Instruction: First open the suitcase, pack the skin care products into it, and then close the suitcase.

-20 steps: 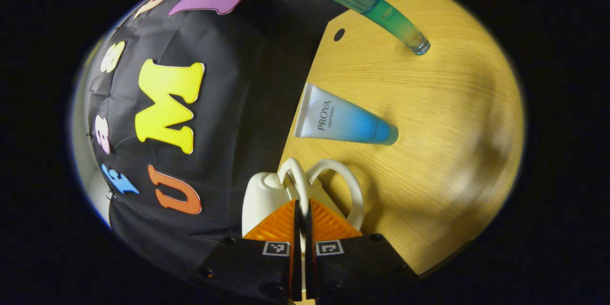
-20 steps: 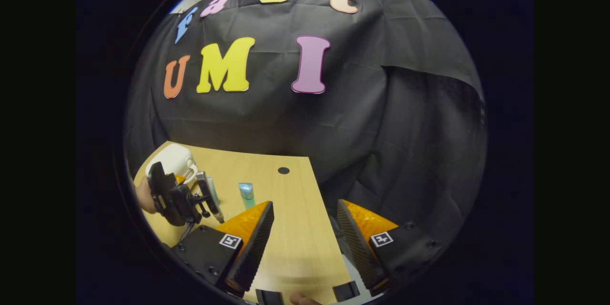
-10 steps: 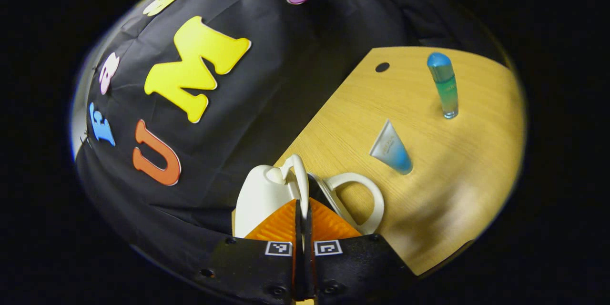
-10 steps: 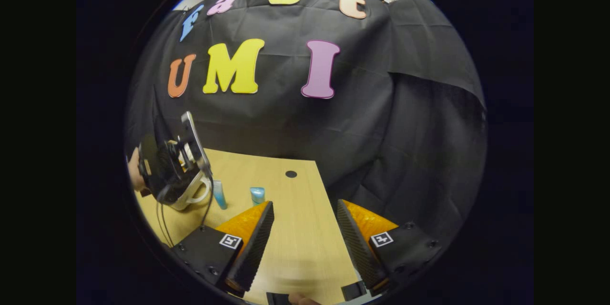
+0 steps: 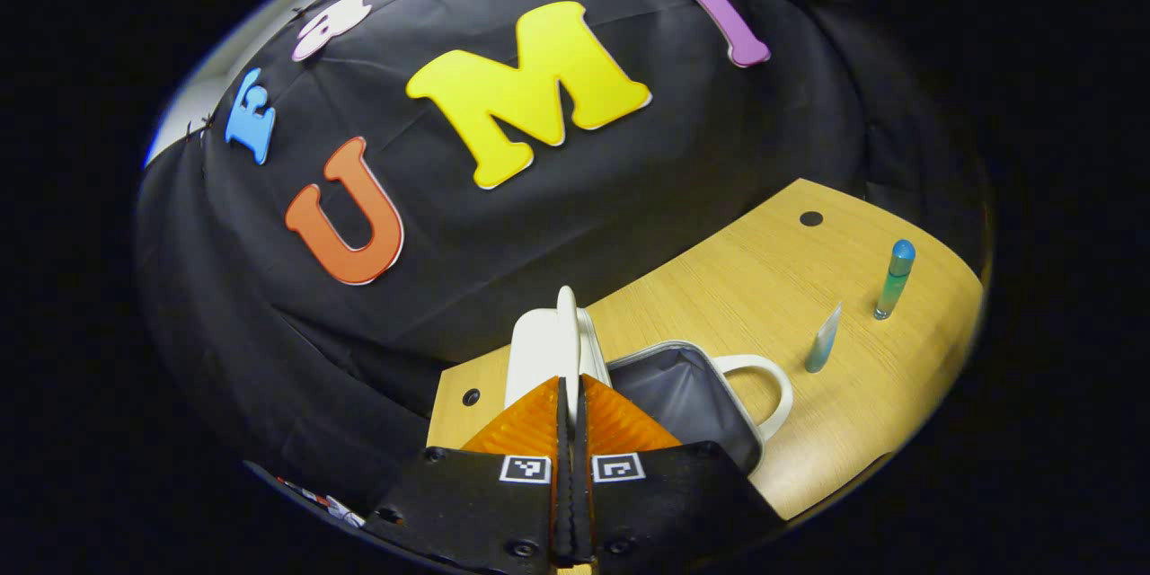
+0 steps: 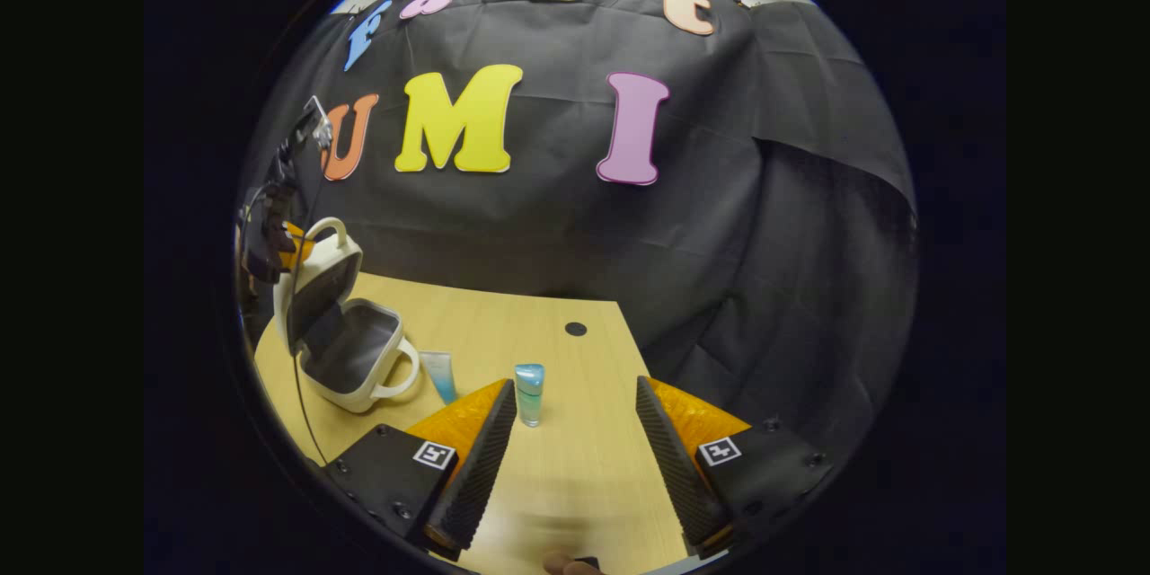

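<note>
Left gripper (image 5: 570, 395) is pinching the suitcase lid's handle (image 5: 567, 323), fingers pressed nearly together on the thin white loop and holding the lid (image 5: 539, 350) upright. In the left gripper view the small white suitcase (image 5: 692, 395) is sitting open on the wooden table (image 5: 764, 278) – grey lining showing, the base's own handle (image 5: 764, 386) sticking out toward 3 o'clock. The tube (image 5: 823, 338) is standing near the case at about 3 o'clock, and the bottle (image 5: 895, 278) with a blue cap is standing just beyond it, further right; the two are apart. No writing on either can be read at this size.

Right gripper (image 6: 575, 395) is hovering above the table with its fingers spread wide, holding nothing. In the right gripper view the bottle (image 6: 529, 393) is standing upright between the fingers' tips but farther off, untouched. The tube (image 6: 439, 375) is showing at 10 o'clock from it, partly hidden by one finger. The suitcase (image 6: 346, 350) is lying at 9 o'clock near the table's left edge – lid (image 6: 314, 287) tipped up, the left gripper (image 6: 287, 238) gripping its top handle, a cable hanging down from it. Small square black-and-white markers are showing on both grippers' finger mounts; there are no words on them.

A dark round hole (image 6: 576, 329) is sitting in the tabletop near the far edge.
</note>
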`<action>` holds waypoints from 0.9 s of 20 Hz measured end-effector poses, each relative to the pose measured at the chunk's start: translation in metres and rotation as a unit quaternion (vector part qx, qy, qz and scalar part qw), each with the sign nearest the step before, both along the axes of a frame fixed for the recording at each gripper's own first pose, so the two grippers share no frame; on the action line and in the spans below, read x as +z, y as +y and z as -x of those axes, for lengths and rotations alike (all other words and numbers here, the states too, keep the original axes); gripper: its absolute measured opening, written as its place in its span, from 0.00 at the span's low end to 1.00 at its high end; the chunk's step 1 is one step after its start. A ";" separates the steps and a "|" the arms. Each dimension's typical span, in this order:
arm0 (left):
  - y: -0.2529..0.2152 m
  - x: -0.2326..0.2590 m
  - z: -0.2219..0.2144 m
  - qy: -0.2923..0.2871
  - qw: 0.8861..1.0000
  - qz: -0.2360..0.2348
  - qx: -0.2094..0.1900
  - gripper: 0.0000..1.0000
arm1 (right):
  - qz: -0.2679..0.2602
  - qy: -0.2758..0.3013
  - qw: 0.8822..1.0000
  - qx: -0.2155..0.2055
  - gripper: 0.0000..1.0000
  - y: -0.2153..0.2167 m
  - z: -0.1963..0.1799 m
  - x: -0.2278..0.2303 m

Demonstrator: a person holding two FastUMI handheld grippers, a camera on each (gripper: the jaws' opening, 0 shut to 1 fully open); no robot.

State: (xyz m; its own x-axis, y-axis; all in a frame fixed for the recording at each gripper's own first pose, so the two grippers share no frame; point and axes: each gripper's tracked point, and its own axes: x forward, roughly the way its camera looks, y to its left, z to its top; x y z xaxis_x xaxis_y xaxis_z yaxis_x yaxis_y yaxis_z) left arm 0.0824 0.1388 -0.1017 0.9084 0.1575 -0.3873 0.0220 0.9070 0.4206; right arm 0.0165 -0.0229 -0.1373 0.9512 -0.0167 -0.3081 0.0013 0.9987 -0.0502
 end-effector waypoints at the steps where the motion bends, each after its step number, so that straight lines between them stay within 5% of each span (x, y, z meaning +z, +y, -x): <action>1: 0.016 0.006 0.000 0.001 1.000 0.013 0.006 0.03 | 0.003 0.000 1.000 0.002 0.80 0.007 -0.001 0.002; 8: 0.139 0.004 0.012 0.036 0.998 0.013 0.044 0.03 | 0.024 0.017 1.000 -0.002 0.80 0.037 -0.004 0.000; 12: 0.218 -0.037 0.015 0.074 0.995 -0.023 0.069 0.03 | 0.020 0.038 0.999 -0.017 0.78 0.041 0.003 -0.003; 18: 0.282 -0.127 0.022 0.136 0.986 0.010 0.094 0.03 | 0.029 0.081 0.995 -0.051 0.80 0.027 0.018 -0.021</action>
